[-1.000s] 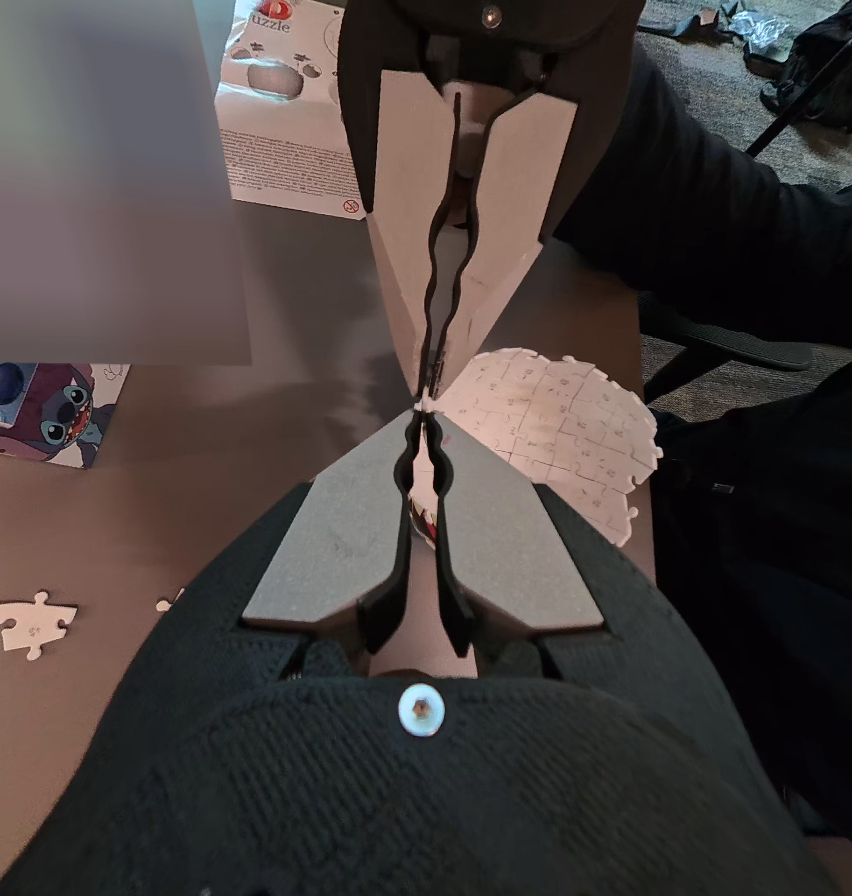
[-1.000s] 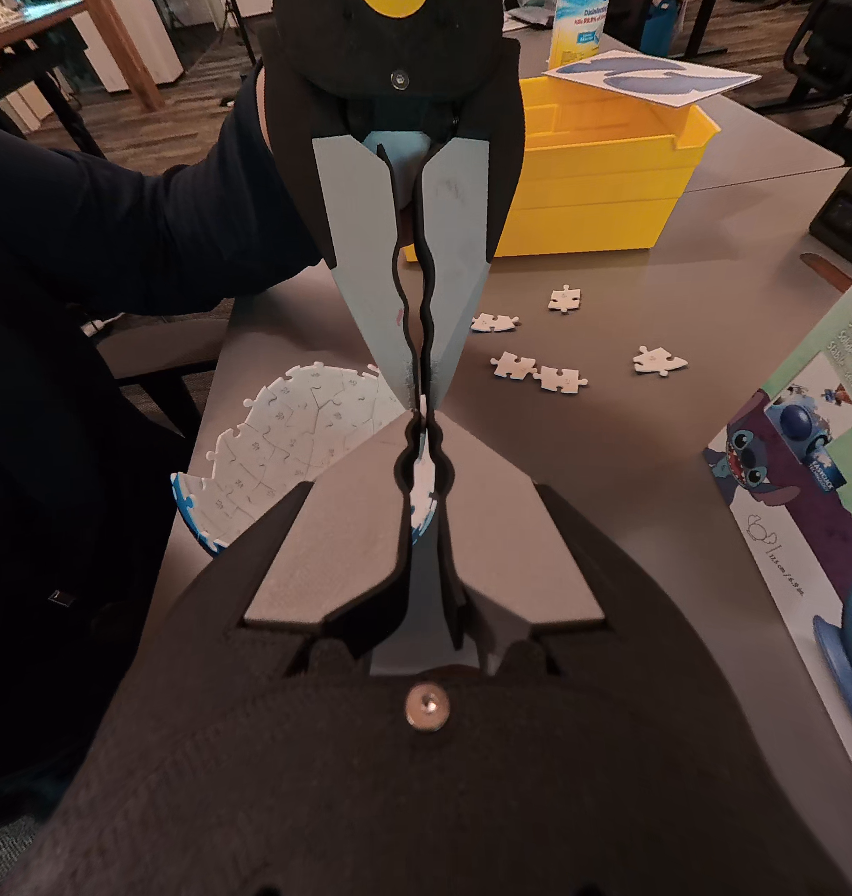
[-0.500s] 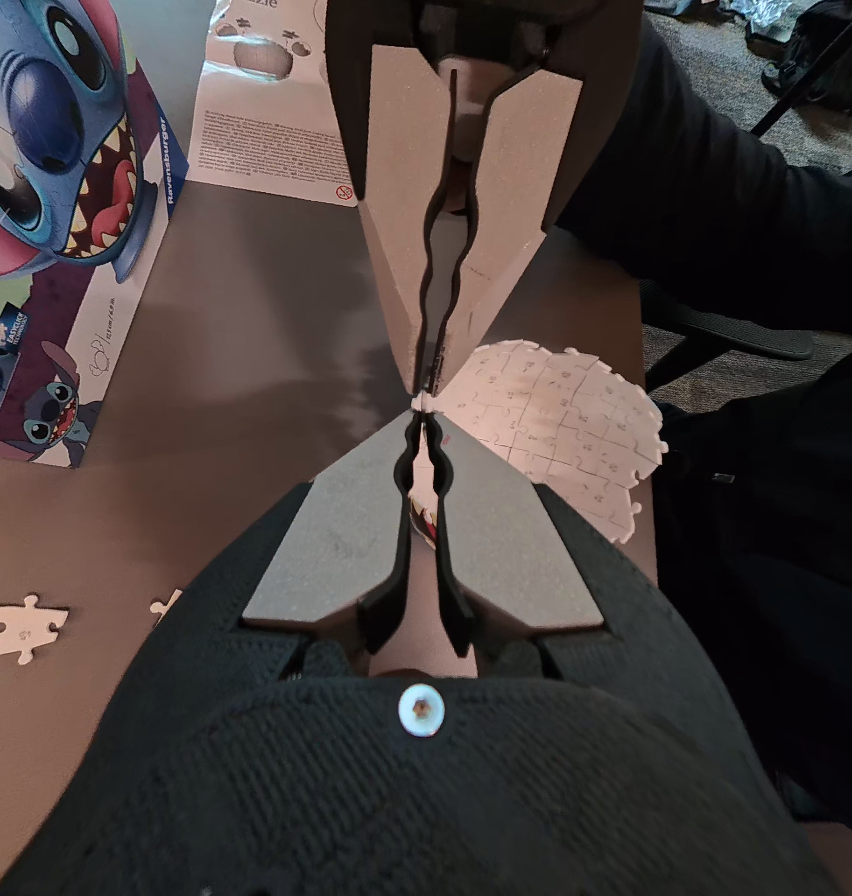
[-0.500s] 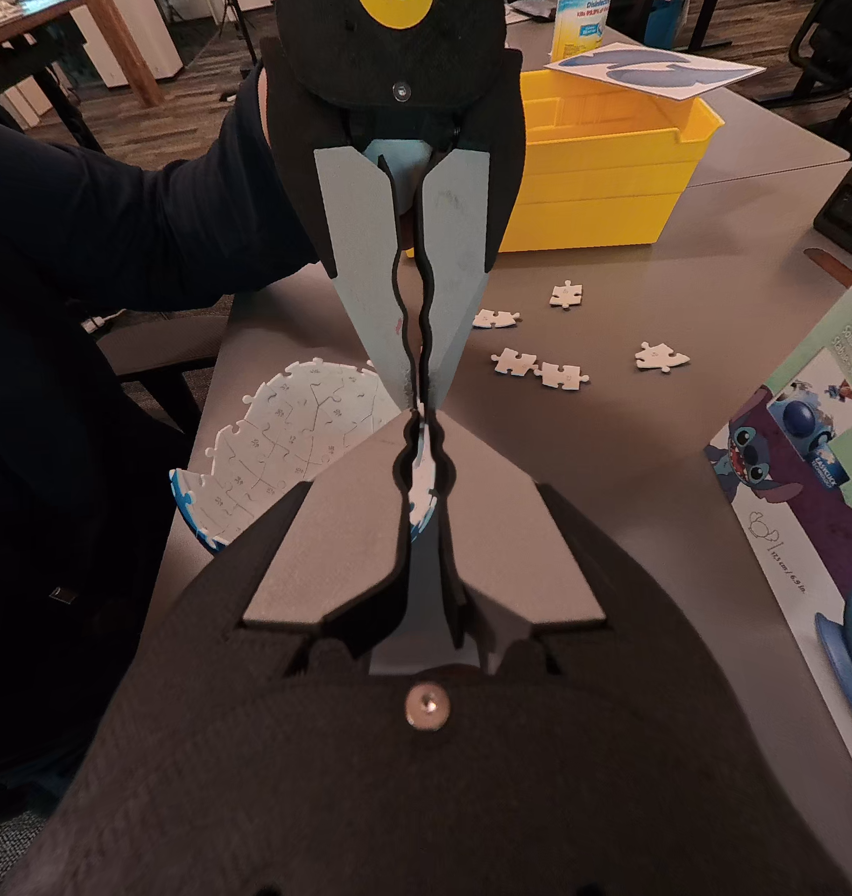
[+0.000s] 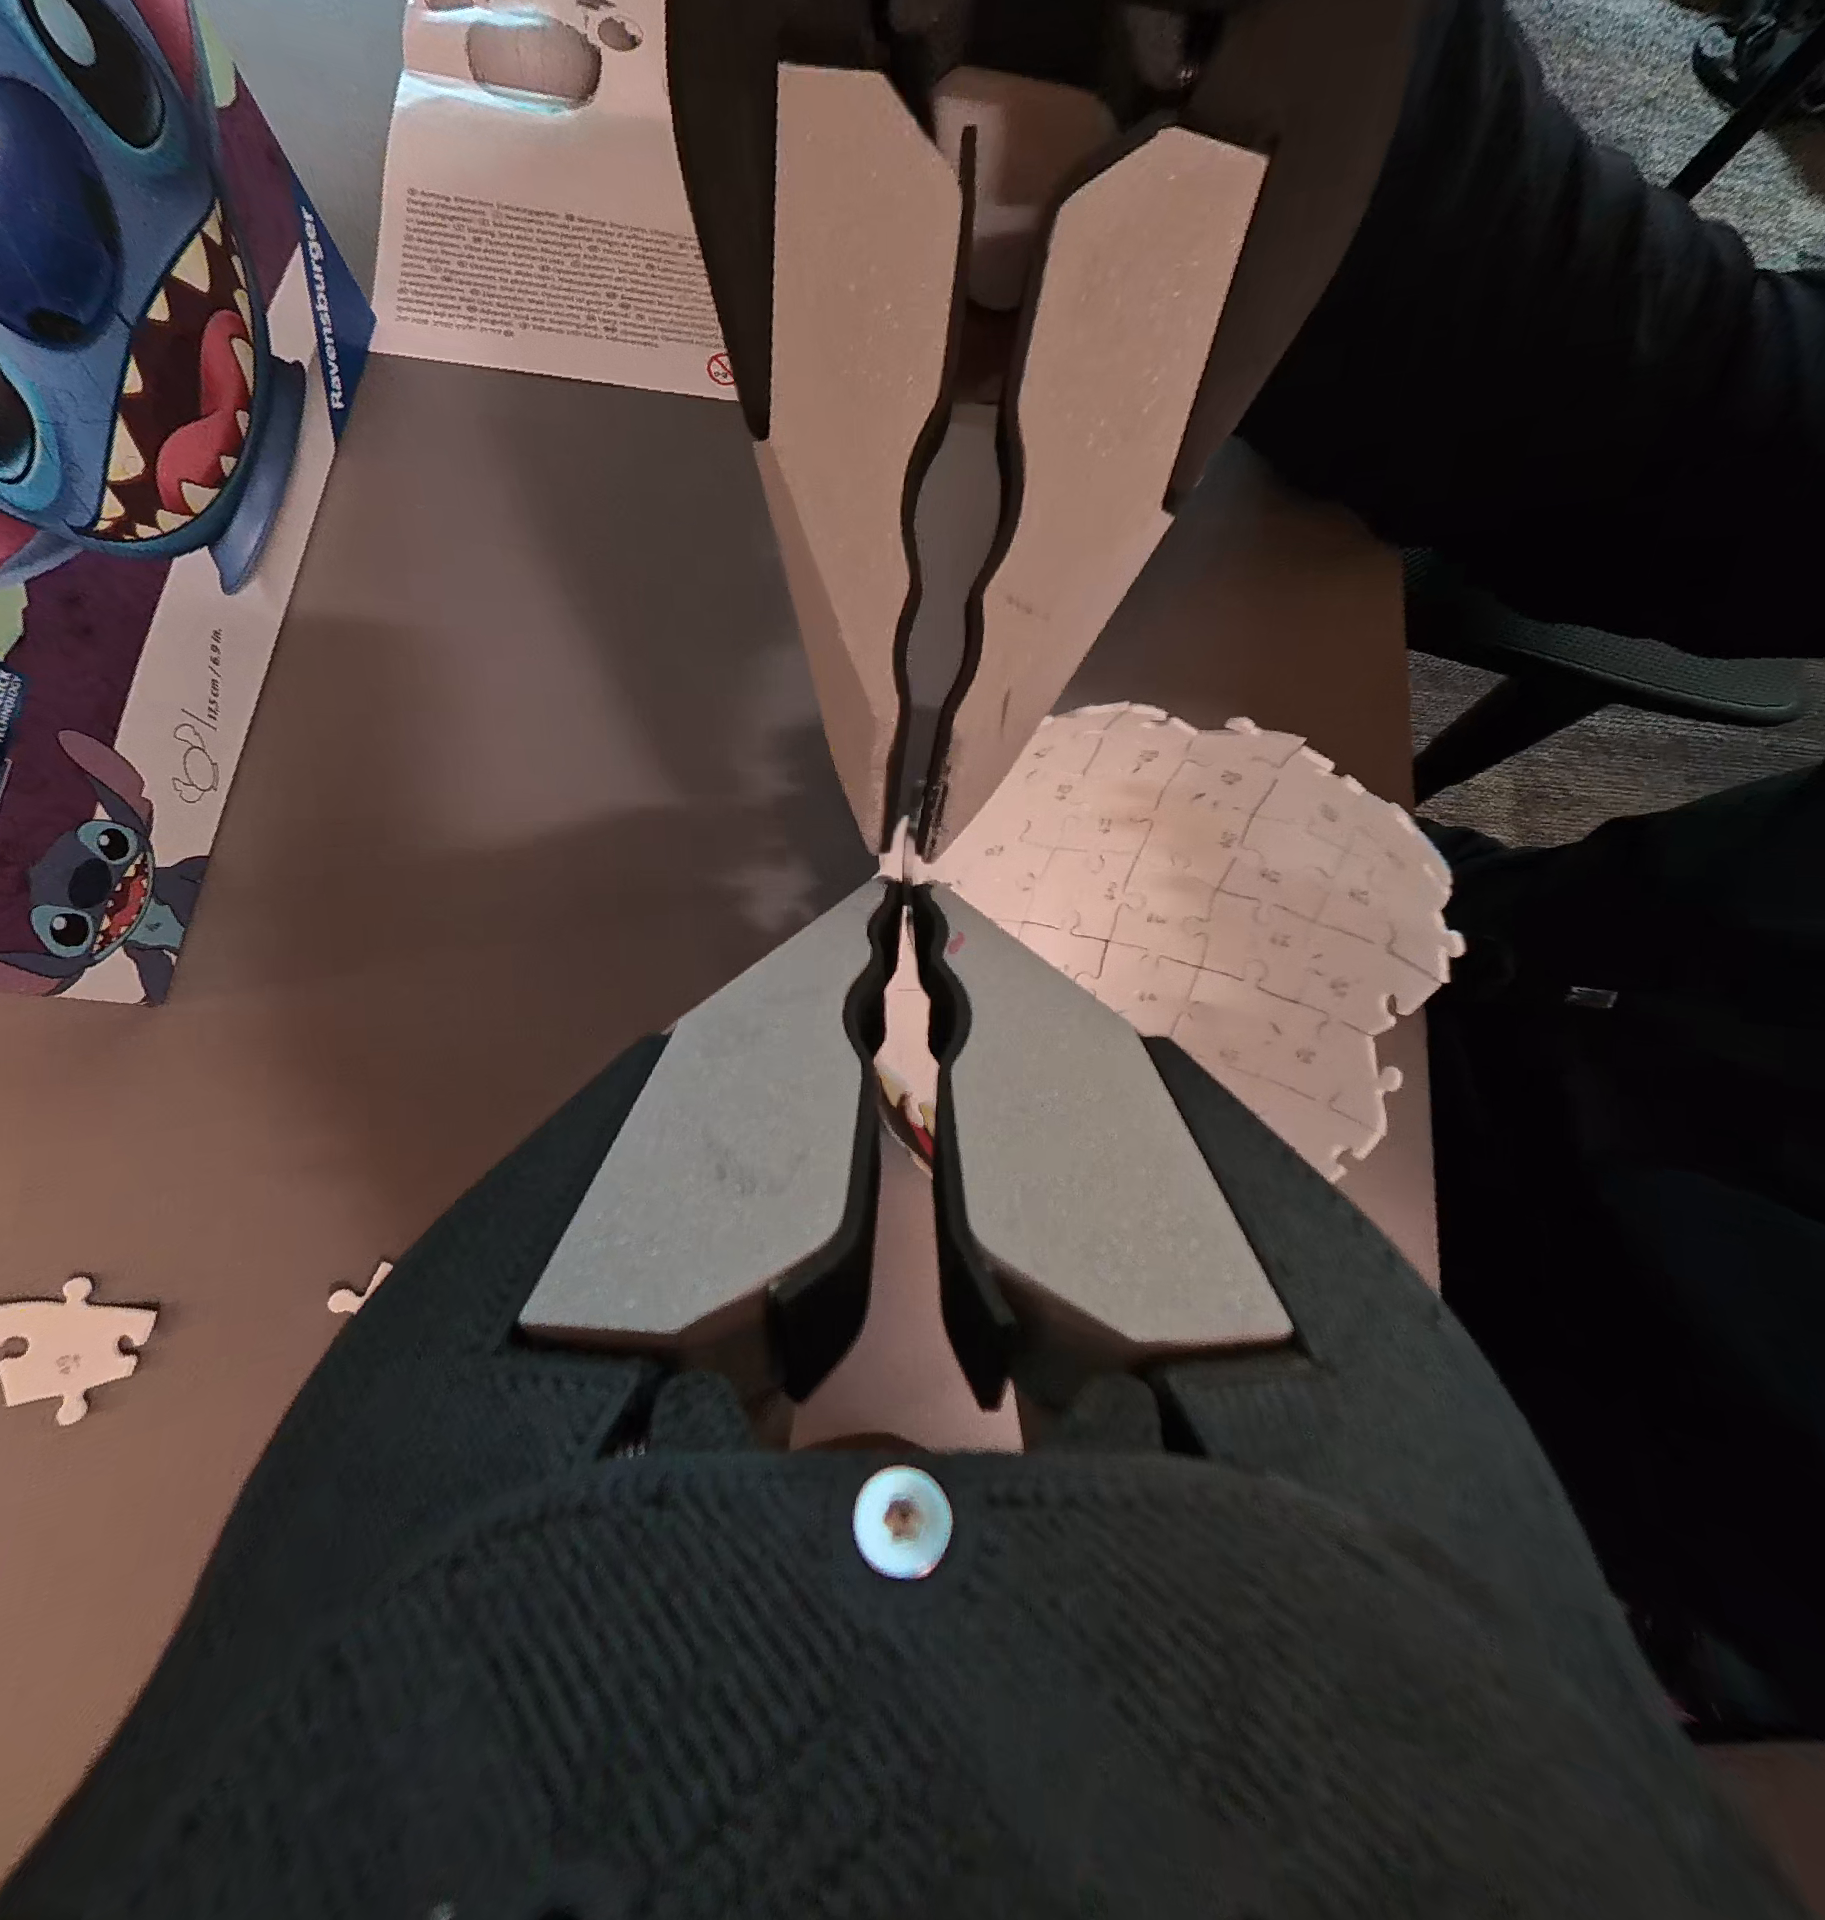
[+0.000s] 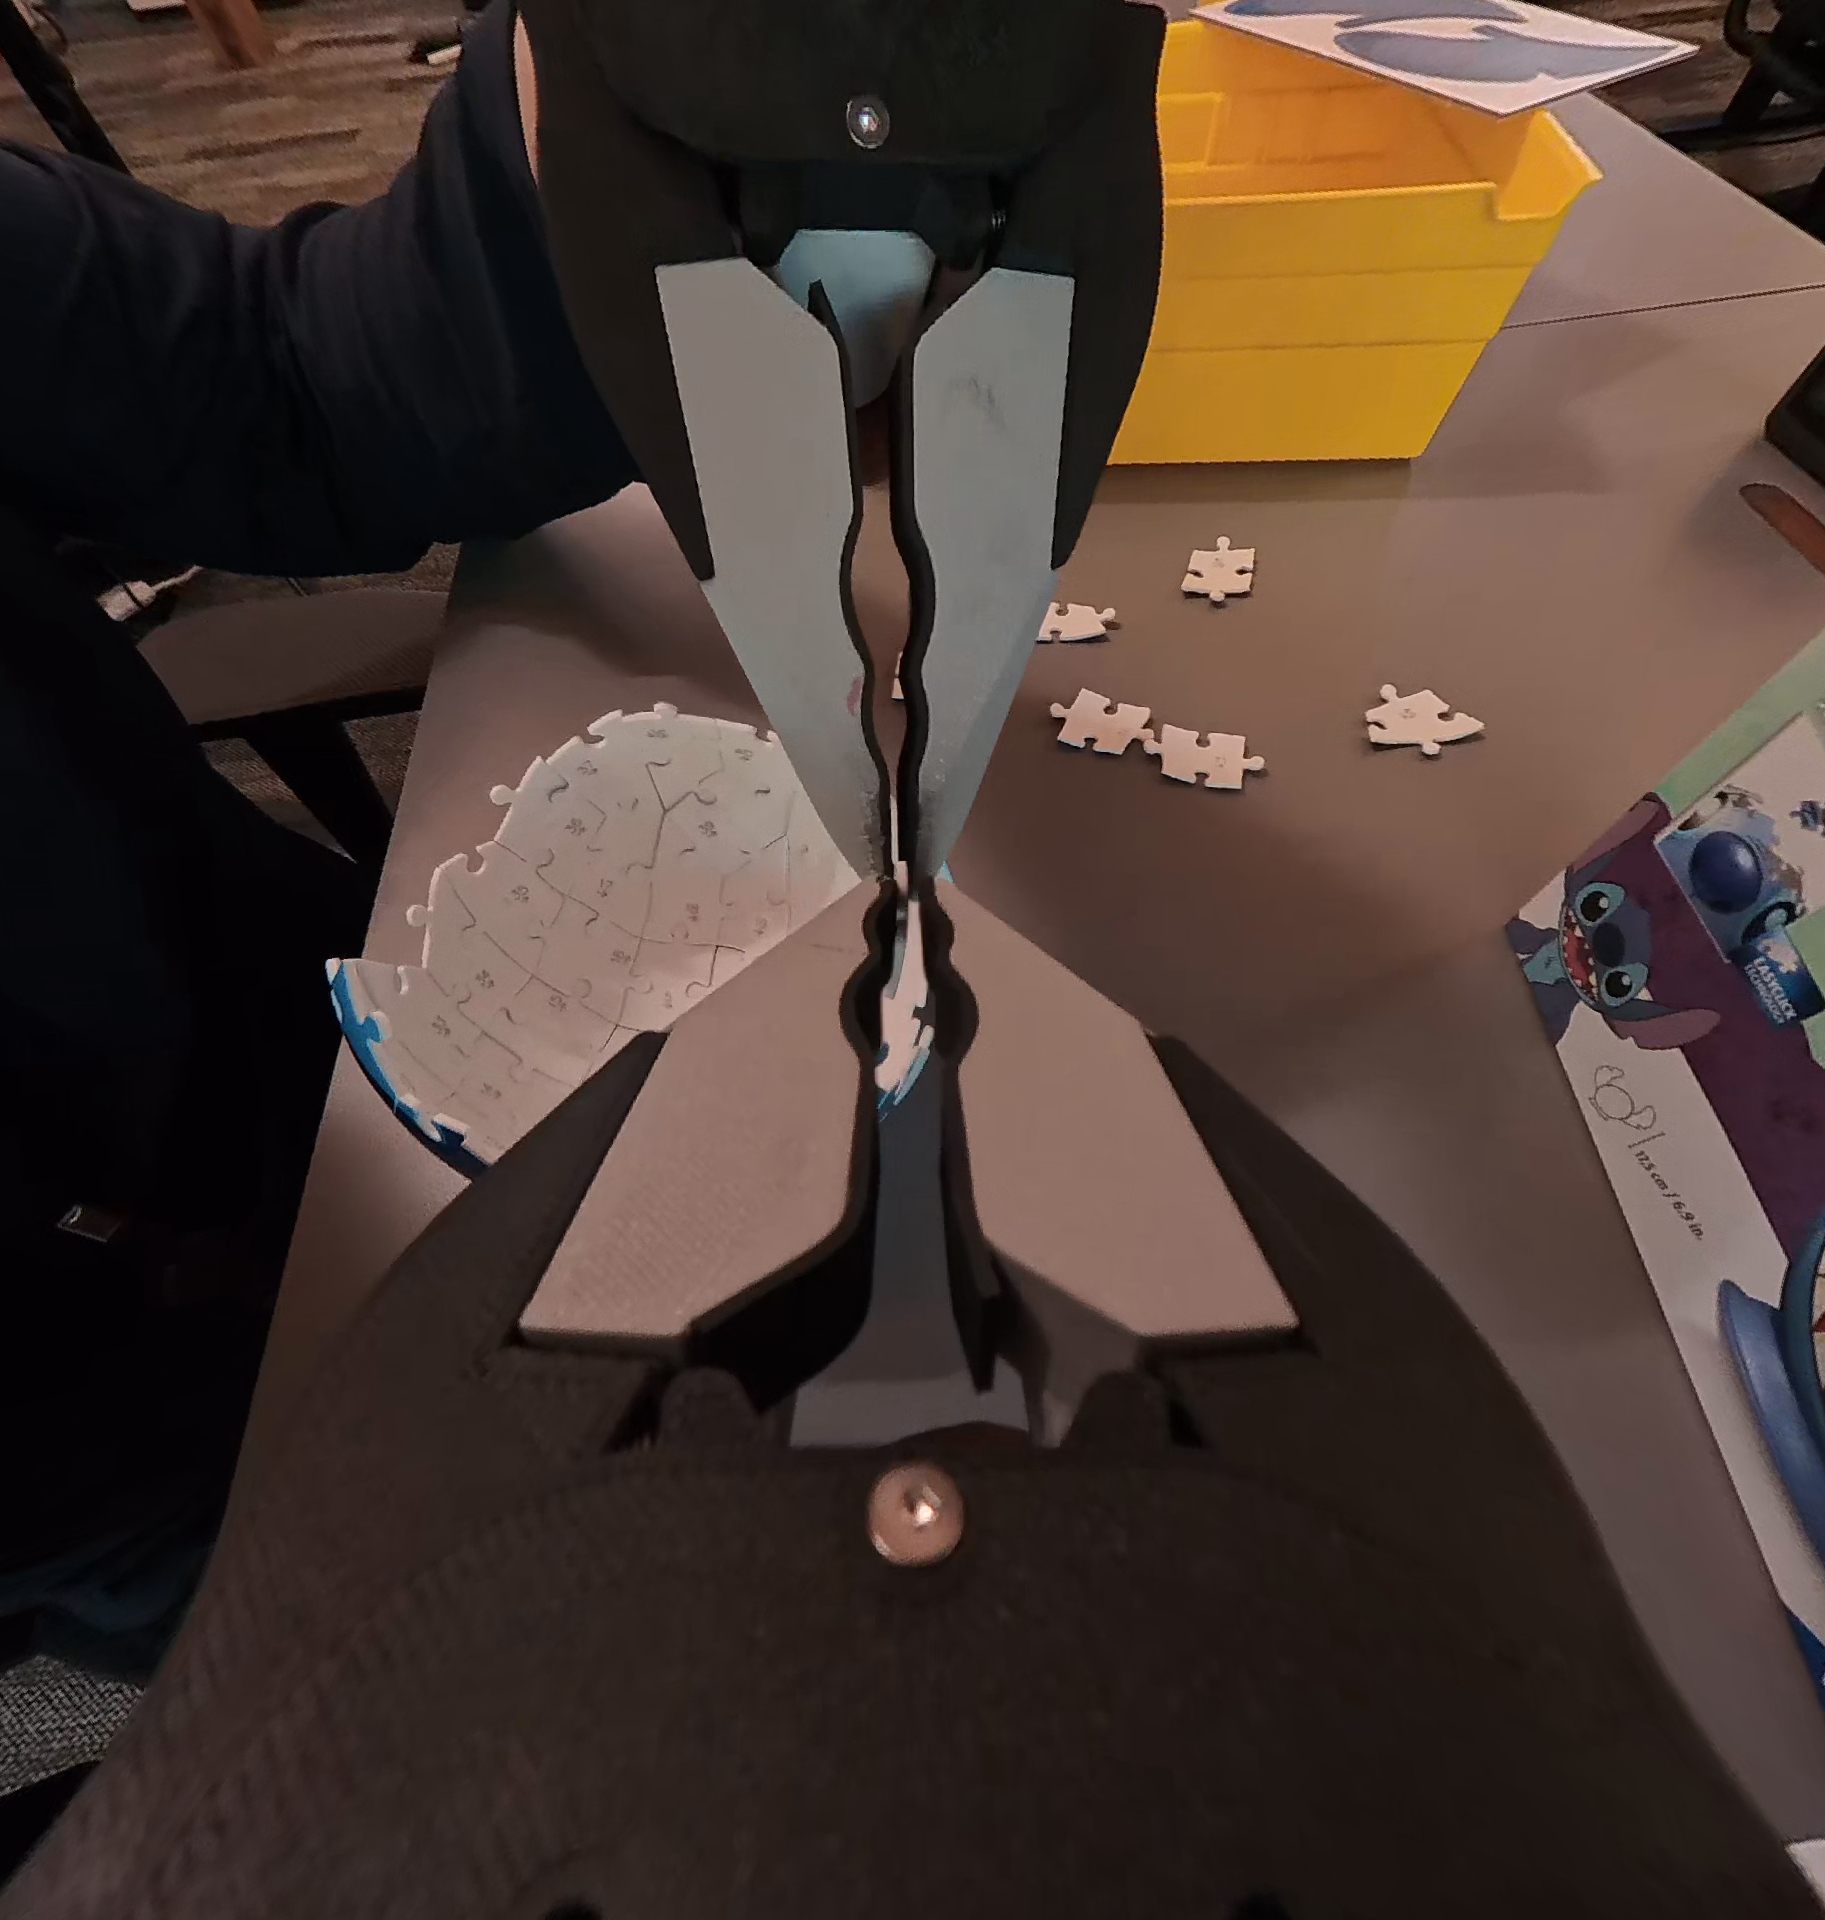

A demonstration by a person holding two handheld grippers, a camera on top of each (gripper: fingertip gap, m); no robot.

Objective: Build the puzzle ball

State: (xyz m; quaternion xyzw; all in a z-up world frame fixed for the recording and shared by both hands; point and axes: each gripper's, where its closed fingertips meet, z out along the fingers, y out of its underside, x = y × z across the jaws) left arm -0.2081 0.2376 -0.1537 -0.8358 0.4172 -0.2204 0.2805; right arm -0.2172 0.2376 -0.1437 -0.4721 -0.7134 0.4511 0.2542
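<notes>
Left gripper (image 5: pixel 906 896) and right gripper (image 6: pixel 892 902) meet tip to tip, both pinched nearly closed on the half-built puzzle ball (image 5: pixel 1220 894), whose shell spreads toward two o'clock.

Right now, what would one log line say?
left gripper: shut | right gripper: shut | tips meeting over puzzle ball shell | loose pieces on table

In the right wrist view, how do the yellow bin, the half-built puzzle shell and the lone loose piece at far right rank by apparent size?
1. yellow bin, though partly hidden
2. puzzle shell, nearer the camera and partly hidden, so this order is unsure
3. loose piece, clearly smallest
</notes>
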